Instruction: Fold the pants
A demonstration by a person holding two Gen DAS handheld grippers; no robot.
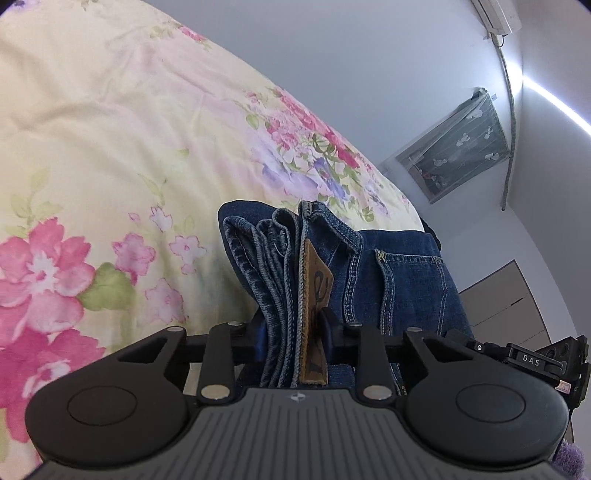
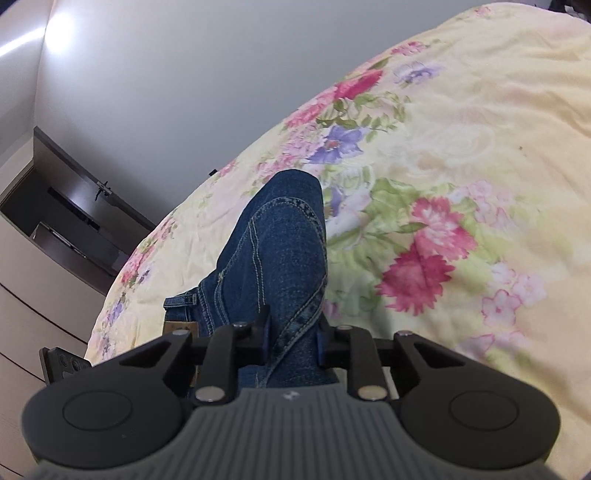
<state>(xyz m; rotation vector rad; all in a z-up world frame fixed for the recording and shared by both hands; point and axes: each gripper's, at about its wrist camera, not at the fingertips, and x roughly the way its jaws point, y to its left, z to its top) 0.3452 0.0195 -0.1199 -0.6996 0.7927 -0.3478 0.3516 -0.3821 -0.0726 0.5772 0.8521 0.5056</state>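
The pants are dark blue jeans, folded into a thick bundle. My left gripper is shut on the stacked waistband and hem layers, with the brown leather patch pinched between the fingers. My right gripper is shut on the other side of the same jeans, gripping a folded edge with seams. The bundle is held over the flowered bed cover; whether it touches the cover is hidden. The other gripper's black body shows at the right edge of the left wrist view.
A pale yellow bed cover with pink and purple flowers fills the space beyond the jeans, also in the right wrist view. White walls, a window, an air conditioner and beige cabinets surround the bed.
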